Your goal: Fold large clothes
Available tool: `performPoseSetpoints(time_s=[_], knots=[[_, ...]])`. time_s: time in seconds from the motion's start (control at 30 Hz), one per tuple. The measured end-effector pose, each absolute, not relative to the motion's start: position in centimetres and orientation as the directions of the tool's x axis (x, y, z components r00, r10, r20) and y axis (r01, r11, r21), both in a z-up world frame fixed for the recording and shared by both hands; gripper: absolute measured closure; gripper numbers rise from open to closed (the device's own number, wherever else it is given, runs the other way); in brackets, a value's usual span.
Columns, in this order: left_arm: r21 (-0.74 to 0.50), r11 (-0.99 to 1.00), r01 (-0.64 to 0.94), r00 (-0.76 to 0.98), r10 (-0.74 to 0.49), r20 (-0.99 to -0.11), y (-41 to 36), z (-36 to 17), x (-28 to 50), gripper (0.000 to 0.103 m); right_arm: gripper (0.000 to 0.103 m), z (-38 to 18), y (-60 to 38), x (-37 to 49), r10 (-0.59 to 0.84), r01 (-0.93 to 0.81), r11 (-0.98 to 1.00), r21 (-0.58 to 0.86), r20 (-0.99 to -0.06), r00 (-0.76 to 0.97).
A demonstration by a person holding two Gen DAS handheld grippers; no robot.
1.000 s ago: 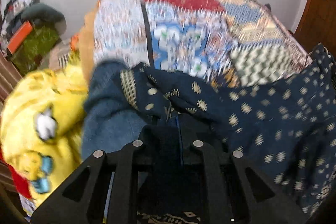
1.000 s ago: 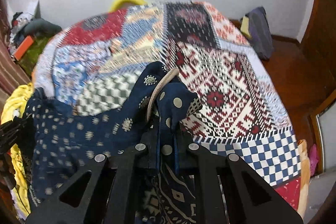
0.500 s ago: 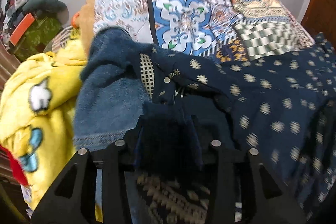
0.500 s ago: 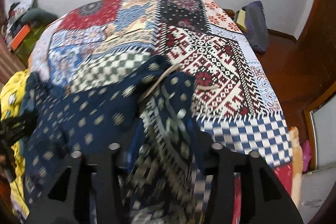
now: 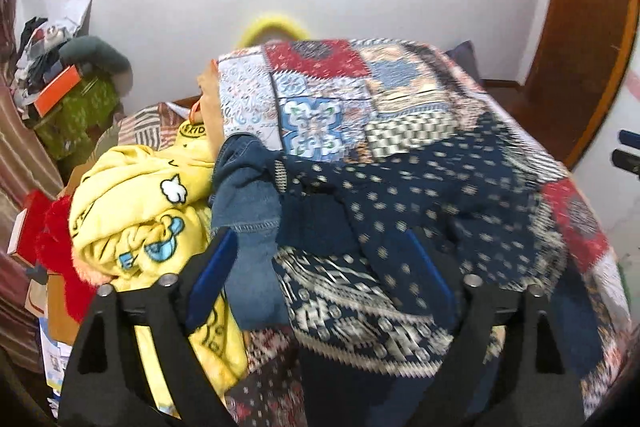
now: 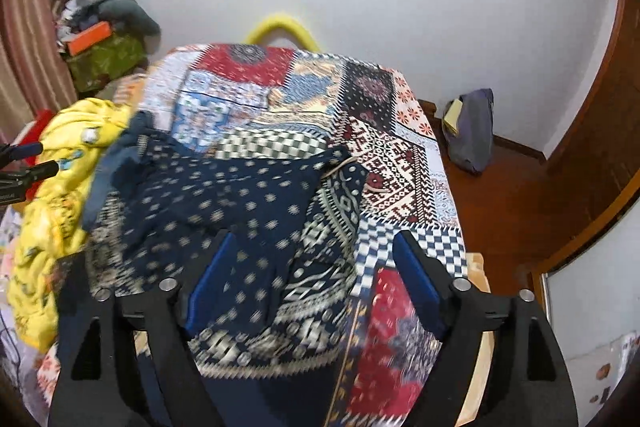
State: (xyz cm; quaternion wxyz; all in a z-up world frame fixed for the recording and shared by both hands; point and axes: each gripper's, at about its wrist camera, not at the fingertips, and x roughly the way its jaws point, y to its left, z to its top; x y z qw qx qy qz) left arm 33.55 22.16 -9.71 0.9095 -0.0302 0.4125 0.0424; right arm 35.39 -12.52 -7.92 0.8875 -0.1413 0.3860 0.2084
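Observation:
A navy garment with pale dots and a patterned border (image 5: 400, 219) (image 6: 224, 211) lies spread across the near part of the patchwork bed cover (image 5: 328, 87) (image 6: 384, 155). My left gripper (image 5: 320, 251) hovers above its left side, jaws opening, nothing between the pads. My right gripper (image 6: 312, 251) hangs over its right side, jaws opening too, with no cloth pinched. The left gripper's tips show at the left edge of the right wrist view, and the right gripper's tips at the right edge of the left wrist view.
A blue denim piece (image 5: 248, 211) and a yellow printed blanket (image 5: 140, 211) (image 6: 52, 195) are heaped left of the garment, with red cloth (image 5: 60, 239) beyond. A cluttered green stand (image 5: 76, 115) sits far left. A dark bag (image 6: 472, 131) leans on the wooden floor at right.
Both grippers were shut on bunched navy cloth; they have let it go, spread their jaws and pulled up and back. The garment now lies flat on the bed.

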Motion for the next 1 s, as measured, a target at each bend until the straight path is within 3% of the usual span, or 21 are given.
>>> performPoseSetpoints(time_s=[0.27, 0.8, 1.0], knots=[[-0.087, 0.995, -0.04, 0.625, -0.043, -0.779, 20.6, -9.7, 26.8, 0.01, 0.025, -9.9, -14.4, 29.8, 0.28, -0.526, 0.847, -0.072, -0.782, 0.556], [-0.229, 0.969, -0.091, 0.365, -0.181, -0.913, 19.9, -22.8, 20.0, 0.01, 0.025, -20.6, -19.0, 26.3, 0.262, -0.432, 0.894, 0.116, -0.919, 0.294], [-0.389, 0.901, -0.19, 0.314, -0.32, -0.894, 21.5, -27.5, 18.8, 0.012, 0.025, -22.9, -20.2, 25.6, 0.33, -0.381, 0.893, 0.238, -0.923, 0.198]])
